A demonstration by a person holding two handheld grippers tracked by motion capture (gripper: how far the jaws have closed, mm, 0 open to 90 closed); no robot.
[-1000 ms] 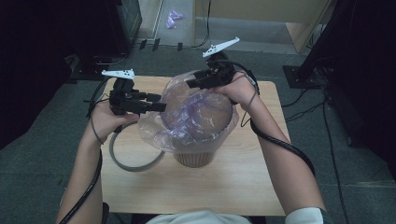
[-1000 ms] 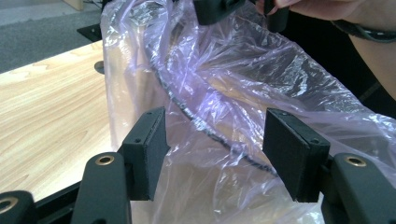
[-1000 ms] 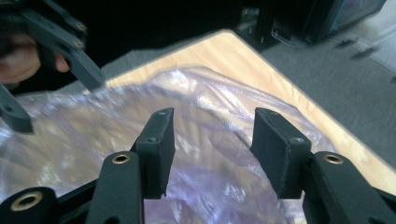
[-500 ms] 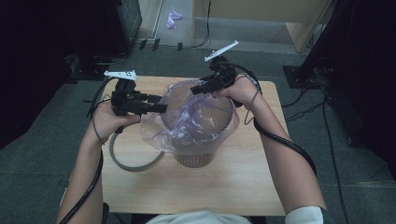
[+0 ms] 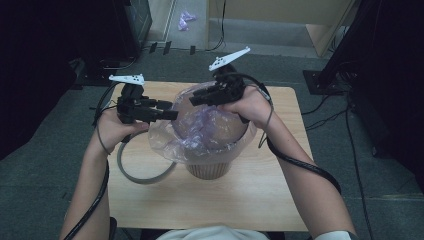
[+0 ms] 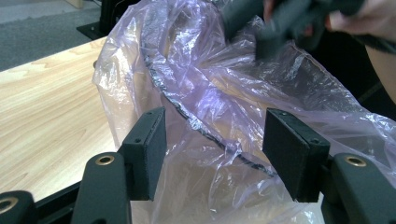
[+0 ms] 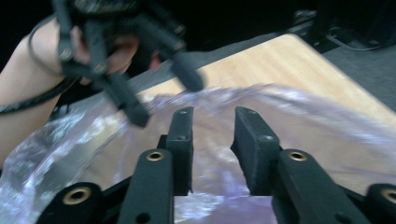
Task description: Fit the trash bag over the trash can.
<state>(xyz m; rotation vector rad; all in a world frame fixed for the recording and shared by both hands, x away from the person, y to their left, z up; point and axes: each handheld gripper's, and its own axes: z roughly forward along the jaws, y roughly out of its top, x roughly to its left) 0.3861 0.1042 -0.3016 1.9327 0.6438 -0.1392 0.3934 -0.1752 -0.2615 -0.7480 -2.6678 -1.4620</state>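
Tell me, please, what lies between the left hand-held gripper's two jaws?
In the left gripper view, the purple bin liner and the bin's dark rim pass between them, unpinched.

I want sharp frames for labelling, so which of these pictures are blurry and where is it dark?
Right gripper view: plastic bag and left gripper smeared by motion. Left gripper view: bag crisp, right gripper soft. High view: table lit, surroundings dark.

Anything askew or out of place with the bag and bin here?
The thin purple-tinted plastic bag sits unevenly on the round brown wastebasket: its left side bulges loose past the rim. A grey ring lies on the wooden table, off the bin.
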